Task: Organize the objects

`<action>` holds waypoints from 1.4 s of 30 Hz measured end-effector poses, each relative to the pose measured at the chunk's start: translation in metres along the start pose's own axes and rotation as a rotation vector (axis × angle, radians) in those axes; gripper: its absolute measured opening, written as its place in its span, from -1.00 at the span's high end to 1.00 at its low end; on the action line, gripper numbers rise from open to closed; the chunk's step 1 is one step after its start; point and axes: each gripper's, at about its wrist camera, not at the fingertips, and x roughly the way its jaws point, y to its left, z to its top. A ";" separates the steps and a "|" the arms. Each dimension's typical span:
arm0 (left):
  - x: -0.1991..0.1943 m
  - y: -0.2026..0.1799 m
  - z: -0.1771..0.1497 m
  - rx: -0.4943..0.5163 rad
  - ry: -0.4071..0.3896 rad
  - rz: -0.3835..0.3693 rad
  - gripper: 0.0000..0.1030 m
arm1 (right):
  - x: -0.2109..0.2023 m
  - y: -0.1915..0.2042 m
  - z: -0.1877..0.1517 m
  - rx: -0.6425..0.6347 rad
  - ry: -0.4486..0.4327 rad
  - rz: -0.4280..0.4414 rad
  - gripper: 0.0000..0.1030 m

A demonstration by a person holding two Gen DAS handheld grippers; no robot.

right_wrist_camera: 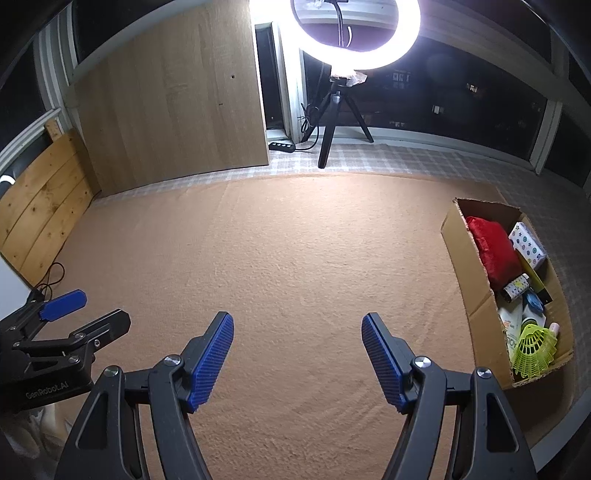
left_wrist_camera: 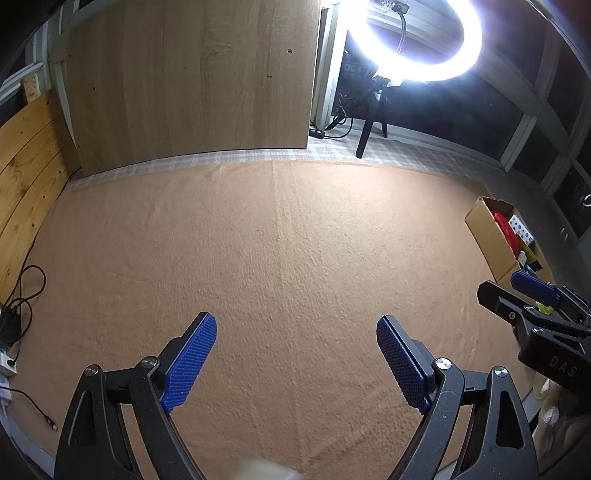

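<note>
Both claws hang over bare carpet, empty. Left claw (left_wrist_camera: 296,354): black frame, ribbed blue pads, jaws spread wide, nothing between them. Right claw (right_wrist_camera: 297,356): same build, jaws somewhat narrower but plainly apart, also holding nothing.

The relation that matters: the open brown cardboard box (right_wrist_camera: 471,273) sits on the floor to the right of the right claw and a little ahead of it; the left claw lies on the far side of the right one from the box. So the right hand is the nearer. The box's long axis runs away from the claws, near end low right, far end toward the windows.

Nearest the claws, inside the box: a lime-green plastic shuttlecock (right_wrist_camera: 533,349), lattice skirt, light and springy by the look. Further along the box: a small patterned roll, a plush red cushion (right_wrist_camera: 493,251), a white carton with coloured dots (right_wrist_camera: 527,245).

The peach fleece carpet (right_wrist_camera: 295,251) shows no loose item; judged from that, sorting looks nearly finished.

Beyond the box: a pale wood panel (right_wrist_camera: 173,110), a lit ring light on a black tripod (right_wrist_camera: 356,33).
</note>
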 end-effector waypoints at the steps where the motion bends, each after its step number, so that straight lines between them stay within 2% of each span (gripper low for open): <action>1: 0.000 0.000 0.000 0.000 0.000 0.000 -0.77 | -0.001 0.000 0.000 -0.002 -0.001 -0.002 -0.33; 16: -0.004 -0.011 -0.006 0.024 -0.002 -0.008 -0.77 | -0.011 -0.011 -0.007 0.018 -0.024 -0.093 -0.33; 42: 0.004 -0.009 -0.008 0.025 0.013 -0.006 -0.82 | -0.005 -0.011 -0.012 0.010 0.000 -0.098 -0.33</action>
